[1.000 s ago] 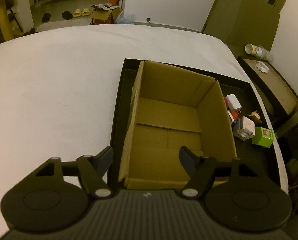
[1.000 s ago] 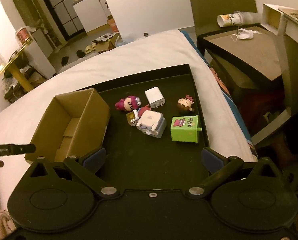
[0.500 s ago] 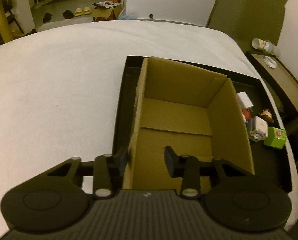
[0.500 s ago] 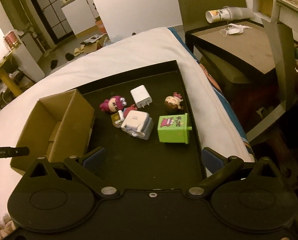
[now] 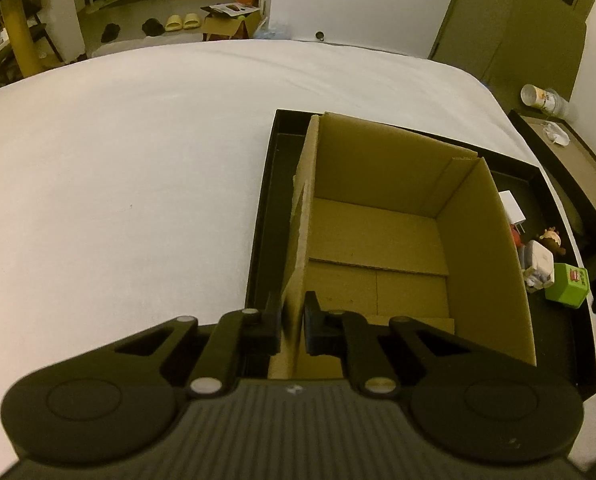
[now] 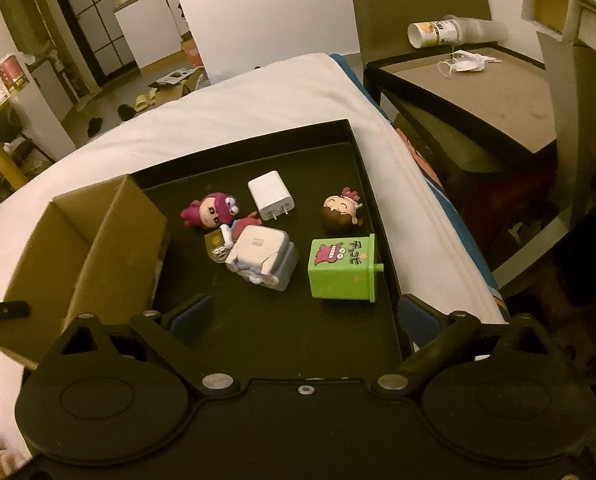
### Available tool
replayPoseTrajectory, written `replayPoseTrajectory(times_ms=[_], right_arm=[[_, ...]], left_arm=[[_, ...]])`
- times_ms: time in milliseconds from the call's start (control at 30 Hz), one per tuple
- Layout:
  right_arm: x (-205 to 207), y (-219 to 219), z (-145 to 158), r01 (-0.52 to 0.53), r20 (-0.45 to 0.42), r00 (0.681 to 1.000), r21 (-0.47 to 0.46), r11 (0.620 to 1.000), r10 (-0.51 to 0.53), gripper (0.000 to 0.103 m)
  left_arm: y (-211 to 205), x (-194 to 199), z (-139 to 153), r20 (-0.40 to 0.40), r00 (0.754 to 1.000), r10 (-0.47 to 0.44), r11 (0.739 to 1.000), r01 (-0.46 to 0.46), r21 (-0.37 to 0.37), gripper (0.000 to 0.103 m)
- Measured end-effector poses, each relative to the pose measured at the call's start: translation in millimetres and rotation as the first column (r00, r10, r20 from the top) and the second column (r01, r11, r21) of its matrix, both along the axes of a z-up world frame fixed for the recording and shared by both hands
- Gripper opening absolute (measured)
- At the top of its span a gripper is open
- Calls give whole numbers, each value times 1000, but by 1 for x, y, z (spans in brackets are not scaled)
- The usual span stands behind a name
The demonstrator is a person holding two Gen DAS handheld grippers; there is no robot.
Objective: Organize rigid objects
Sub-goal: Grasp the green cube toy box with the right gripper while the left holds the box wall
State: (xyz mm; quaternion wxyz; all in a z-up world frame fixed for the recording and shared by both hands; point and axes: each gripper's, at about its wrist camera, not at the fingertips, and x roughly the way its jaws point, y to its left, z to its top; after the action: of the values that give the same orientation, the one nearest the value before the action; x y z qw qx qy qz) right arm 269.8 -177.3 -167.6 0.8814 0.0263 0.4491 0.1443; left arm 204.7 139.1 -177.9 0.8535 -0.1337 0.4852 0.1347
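An open empty cardboard box (image 5: 381, 236) stands in the left part of a black tray (image 6: 298, 332) on a white bed. My left gripper (image 5: 292, 324) is shut on the box's left wall near its front corner. The box also shows in the right wrist view (image 6: 86, 248). Right of the box lie a pink doll (image 6: 212, 212), a white charger (image 6: 270, 195), a white adapter with cable (image 6: 262, 258), a brown-haired figure (image 6: 339, 214) and a green toy bin (image 6: 342, 266). My right gripper (image 6: 303, 314) is open and empty above the tray's front, short of the toys.
The white bed (image 5: 130, 184) spreads to the left. A dark side table (image 6: 477, 96) with a tipped cup (image 6: 441, 34) and a mask stands right of the bed. A beige post (image 6: 573, 128) rises at the far right.
My left gripper moved left and closed onto the box's left wall. My right gripper moved closer to the toys and stayed open.
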Motion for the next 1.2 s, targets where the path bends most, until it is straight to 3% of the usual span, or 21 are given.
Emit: replayPoseTrajectory(times_ms=[233, 900, 967, 1033, 1200], right_arm=[[17, 8, -13, 28, 18, 999, -62, 998, -27, 77], [42, 24, -36, 8, 2, 1000, -177, 984, -8, 65], [43, 24, -39, 3, 2, 1000, -194, 981, -2, 61], [42, 27, -40, -14, 21, 1000, -227, 974, 19, 50], [39, 23, -31, -30, 18, 999, -199, 979, 34, 50]], left_arm=[[-1, 1, -1, 0, 1000, -4, 1000, 4, 0, 9], [1, 0, -1, -4, 1000, -5, 1000, 5, -8, 9], [2, 0, -1, 0, 1000, -9, 1000, 9, -11, 9], [3, -1, -1, 1, 1000, -11, 1000, 12, -13, 9], [3, -1, -1, -1, 1000, -15, 1000, 15, -12, 9]])
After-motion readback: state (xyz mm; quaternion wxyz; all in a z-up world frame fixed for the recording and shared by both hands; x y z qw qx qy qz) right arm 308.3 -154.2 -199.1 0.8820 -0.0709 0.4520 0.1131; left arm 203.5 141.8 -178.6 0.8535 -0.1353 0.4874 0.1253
